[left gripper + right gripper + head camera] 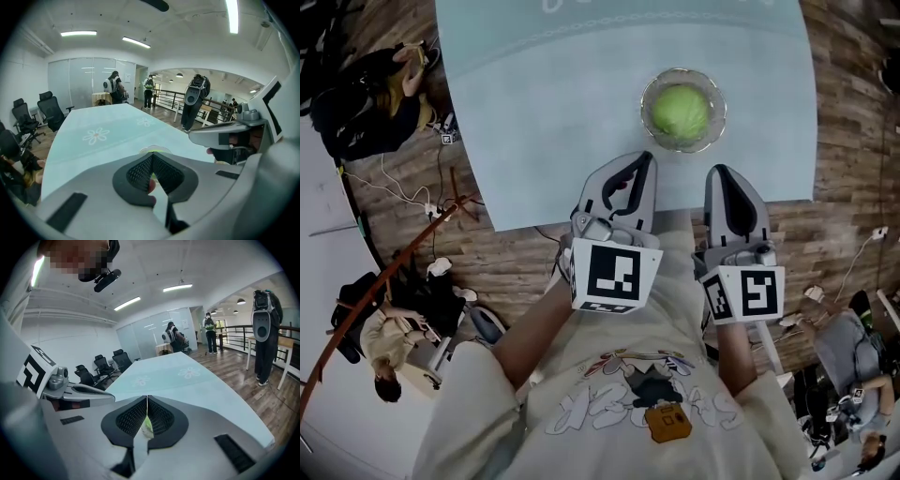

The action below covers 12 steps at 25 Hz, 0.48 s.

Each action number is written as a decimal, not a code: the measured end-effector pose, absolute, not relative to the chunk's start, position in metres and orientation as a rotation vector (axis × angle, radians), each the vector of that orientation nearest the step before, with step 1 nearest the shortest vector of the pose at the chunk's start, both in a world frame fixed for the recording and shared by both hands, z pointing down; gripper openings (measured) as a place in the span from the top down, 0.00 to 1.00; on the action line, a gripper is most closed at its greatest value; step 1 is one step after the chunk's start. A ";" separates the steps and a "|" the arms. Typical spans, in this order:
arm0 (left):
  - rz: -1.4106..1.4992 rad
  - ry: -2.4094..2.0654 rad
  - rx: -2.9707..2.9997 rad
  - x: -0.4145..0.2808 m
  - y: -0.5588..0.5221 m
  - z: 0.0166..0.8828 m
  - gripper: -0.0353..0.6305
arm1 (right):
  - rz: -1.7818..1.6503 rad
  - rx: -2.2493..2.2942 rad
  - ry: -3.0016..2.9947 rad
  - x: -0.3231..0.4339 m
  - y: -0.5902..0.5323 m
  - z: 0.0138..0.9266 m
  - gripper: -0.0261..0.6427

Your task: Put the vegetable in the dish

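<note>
**Green vegetable rests in the glass dish, both grippers closed and empty**

A round, pale-green leafy vegetable (681, 112) lies inside a small clear glass dish (648, 120) and fills most of it. The dish stands on a long table covered with a pale blue-green cloth (544, 112). In the head view it sits near the table edge closest to the person, toward the right.

The left gripper (645, 161) is a grey two-jaw tool with a black-and-white marker cube (612, 272) at its back. It is held over the near edge of the table, its tips pointing at the dish and stopping short of it. In the left gripper view its black ribbed pads (140, 171) meet at the tips with nothing between them. The rim of the dish and a strip of green show just over the closed jaws.

The right gripper (720, 173), of the same grey make, is beside the left one. Its tips reach the table's near edge, lower right of the dish in the head view and apart from it. In the right gripper view its jaws are also together, the pads meeting along a thin line and holding nothing. A sliver of pale green shows through the slit behind the pads, too small to identify.

White flower prints (96, 135) mark the cloth farther along the table. Around the table is a brown wood-plank floor (516, 267), where people (380, 89) sit at the left of the head view. Black office chairs (50, 111) stand by the far wall
</note>
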State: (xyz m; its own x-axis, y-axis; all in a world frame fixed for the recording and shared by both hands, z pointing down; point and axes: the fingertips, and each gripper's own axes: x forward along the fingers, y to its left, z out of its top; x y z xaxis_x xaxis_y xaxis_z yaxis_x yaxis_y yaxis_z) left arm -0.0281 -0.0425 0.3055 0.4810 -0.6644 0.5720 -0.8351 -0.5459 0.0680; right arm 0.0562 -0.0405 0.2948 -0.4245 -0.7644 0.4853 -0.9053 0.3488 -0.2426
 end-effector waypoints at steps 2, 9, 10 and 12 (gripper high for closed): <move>0.694 -1.280 2.392 -0.038 -0.038 0.298 0.94 | 0.682 1.494 -2.327 0.052 -0.035 0.290 0.93; 0.674 -1.321 2.380 -0.063 -0.019 0.271 0.94 | 0.646 1.499 -2.355 0.037 -0.020 0.266 0.93; 0.669 -1.327 2.379 -0.064 -0.017 0.267 0.94 | 0.640 1.499 -2.362 0.037 -0.019 0.263 0.93; 0.657 -1.339 2.371 -0.065 -0.012 0.258 0.94 | 0.625 1.497 -2.375 0.037 -0.016 0.255 0.93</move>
State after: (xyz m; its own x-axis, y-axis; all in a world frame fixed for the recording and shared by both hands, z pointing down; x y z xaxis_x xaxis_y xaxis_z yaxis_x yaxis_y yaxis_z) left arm -0.0652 -0.0115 0.2584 0.4488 -0.7078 0.5456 -0.8646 -0.4983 0.0647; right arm 0.0369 -0.0161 0.2551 -0.4326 -0.7877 0.4386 -0.9016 0.3746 -0.2164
